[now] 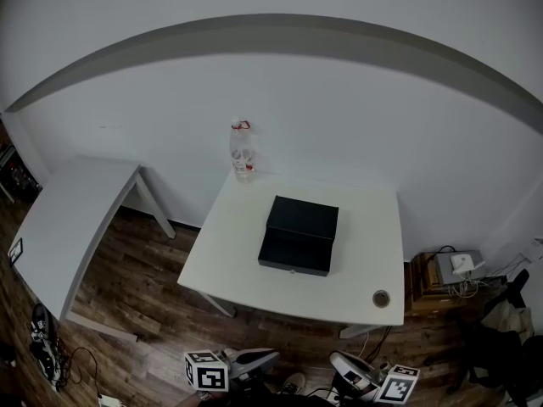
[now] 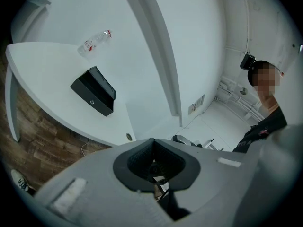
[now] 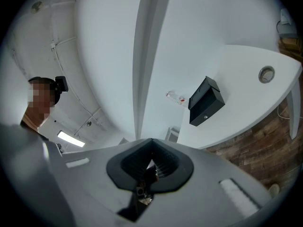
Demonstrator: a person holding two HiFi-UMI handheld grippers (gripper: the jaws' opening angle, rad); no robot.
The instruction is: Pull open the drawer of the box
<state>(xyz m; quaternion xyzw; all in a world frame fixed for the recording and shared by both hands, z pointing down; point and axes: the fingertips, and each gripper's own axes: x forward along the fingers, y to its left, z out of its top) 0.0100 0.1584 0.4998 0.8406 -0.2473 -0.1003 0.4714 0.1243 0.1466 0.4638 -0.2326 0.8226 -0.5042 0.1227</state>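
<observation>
A flat black box (image 1: 299, 235) lies in the middle of the white table (image 1: 254, 270), its drawer front (image 1: 293, 264) shut and facing the near edge. The left gripper view shows the box (image 2: 93, 91) far off, with a small round knob (image 2: 93, 104) on the front; so does the right gripper view, box (image 3: 206, 101) and knob (image 3: 205, 117). My left gripper (image 1: 270, 356) and right gripper (image 1: 337, 359) hang below the table's near edge, well short of the box. Both are shut with nothing between the jaws, left (image 2: 152, 143) and right (image 3: 151, 143).
A clear plastic bottle (image 1: 242, 151) stands at the table's back edge. A round cable hole (image 1: 381, 298) sits in the near right corner. A second white table (image 1: 68, 219) stands to the left, and a low wooden cabinet with a device (image 1: 454, 270) to the right. The floor is wood.
</observation>
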